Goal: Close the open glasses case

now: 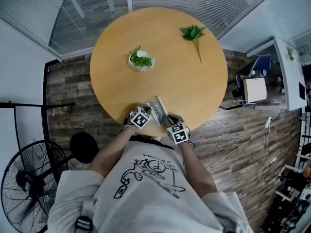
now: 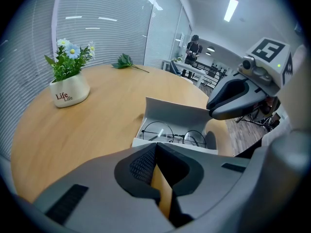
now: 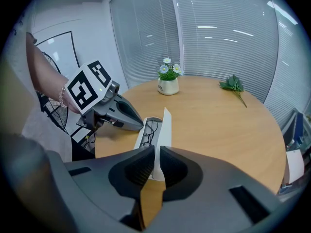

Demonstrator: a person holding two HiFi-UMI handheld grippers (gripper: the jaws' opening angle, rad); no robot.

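Near the front edge of the round counter [image 1: 194,91] lies the open glasses case [image 2: 167,129], which we judge light, stiff and easily slid; our right tool [image 3: 156,152] pinches a corner of its raised lid [image 2: 177,111], a fair hold, while our left tool [image 2: 156,149] sits closed, empty, just beside it.

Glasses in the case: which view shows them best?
Left gripper view: the glasses lie face-on in the open glasses case, both lenses visible. Right gripper view catches only part of the frame beside the raised lid. Head view shows the case too small.
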